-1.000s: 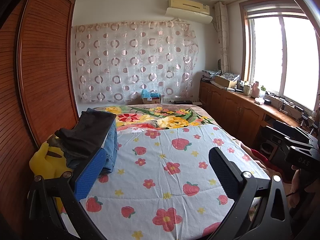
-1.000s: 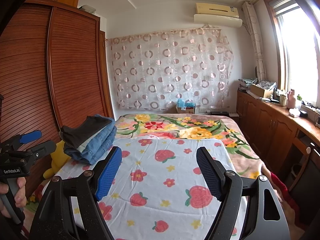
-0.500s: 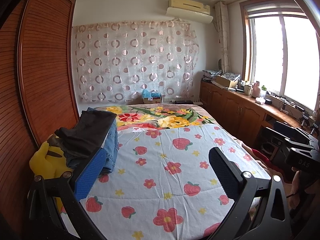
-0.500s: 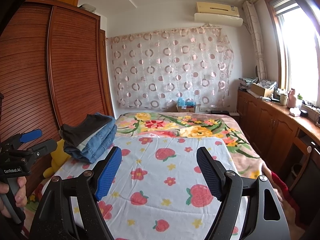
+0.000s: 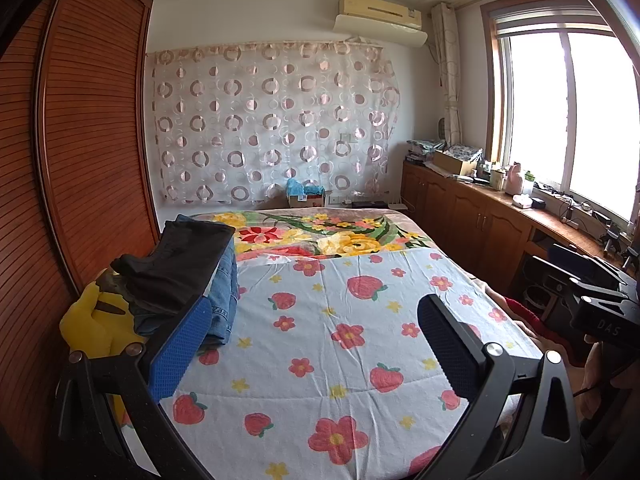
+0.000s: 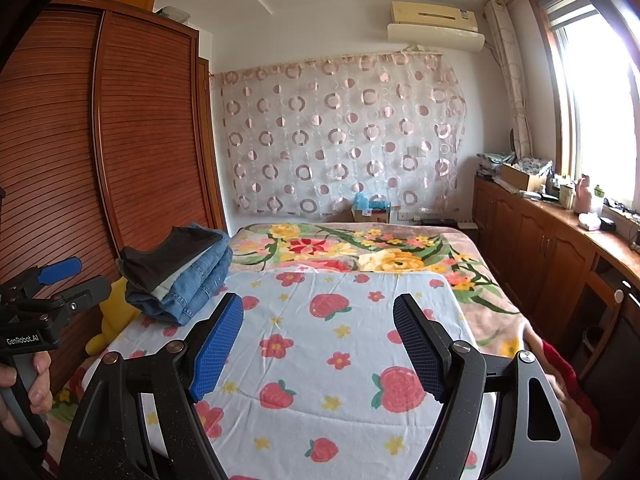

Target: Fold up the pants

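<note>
A stack of folded pants [image 5: 188, 276] lies on the left side of the bed, dark pants on top of blue jeans; it also shows in the right wrist view [image 6: 180, 276]. My left gripper [image 5: 316, 332] is open and empty, held above the strawberry-print sheet [image 5: 340, 340], its left finger just in front of the stack. My right gripper [image 6: 320, 340] is open and empty over the sheet [image 6: 332, 360], to the right of the stack. Each gripper shows at the edge of the other's view.
A yellow plush toy [image 5: 92, 328] sits between the bed and the brown wardrobe [image 5: 80, 160] on the left. A floral blanket [image 5: 320, 236] covers the bed's far end. Wooden cabinets [image 5: 480, 224] with clutter run along the right under the window.
</note>
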`<state>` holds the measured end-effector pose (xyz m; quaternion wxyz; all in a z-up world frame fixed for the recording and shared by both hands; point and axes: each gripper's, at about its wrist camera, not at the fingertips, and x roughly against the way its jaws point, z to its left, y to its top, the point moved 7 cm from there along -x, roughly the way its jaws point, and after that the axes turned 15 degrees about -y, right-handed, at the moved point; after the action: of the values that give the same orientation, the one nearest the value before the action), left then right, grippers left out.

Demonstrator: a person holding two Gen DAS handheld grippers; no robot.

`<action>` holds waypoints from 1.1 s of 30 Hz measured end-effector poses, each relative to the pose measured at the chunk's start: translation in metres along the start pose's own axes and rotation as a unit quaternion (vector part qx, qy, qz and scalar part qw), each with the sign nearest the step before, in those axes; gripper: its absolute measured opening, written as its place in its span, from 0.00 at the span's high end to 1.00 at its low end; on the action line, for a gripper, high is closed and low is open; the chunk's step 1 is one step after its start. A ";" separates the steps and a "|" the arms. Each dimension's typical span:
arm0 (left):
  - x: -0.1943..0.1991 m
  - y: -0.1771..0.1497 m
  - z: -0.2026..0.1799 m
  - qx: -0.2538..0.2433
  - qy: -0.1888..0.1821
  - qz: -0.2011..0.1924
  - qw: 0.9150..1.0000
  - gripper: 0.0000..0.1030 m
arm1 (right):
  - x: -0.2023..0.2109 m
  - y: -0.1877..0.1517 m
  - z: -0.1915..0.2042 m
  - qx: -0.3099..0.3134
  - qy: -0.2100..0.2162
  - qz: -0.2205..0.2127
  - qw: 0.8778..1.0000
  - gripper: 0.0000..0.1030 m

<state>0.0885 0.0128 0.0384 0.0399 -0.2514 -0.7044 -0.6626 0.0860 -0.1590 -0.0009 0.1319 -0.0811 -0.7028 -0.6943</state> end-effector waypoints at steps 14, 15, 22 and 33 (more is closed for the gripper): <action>-0.001 0.000 0.000 0.001 0.000 -0.002 1.000 0.00 | 0.002 -0.001 -0.001 0.000 -0.002 0.000 1.000 0.23; 0.000 0.000 0.000 0.001 0.000 -0.002 1.000 0.00 | 0.002 -0.002 -0.001 0.000 -0.003 0.000 1.000 0.23; 0.000 0.000 0.000 0.000 0.000 -0.002 1.000 0.00 | 0.002 -0.001 0.000 0.000 -0.002 -0.001 1.000 0.23; 0.000 -0.001 0.000 0.001 0.000 -0.002 1.000 0.00 | 0.002 0.000 0.000 0.000 -0.001 -0.003 1.000 0.23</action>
<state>0.0881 0.0130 0.0379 0.0387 -0.2502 -0.7053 -0.6622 0.0843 -0.1595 0.0001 0.1294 -0.0800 -0.7033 -0.6944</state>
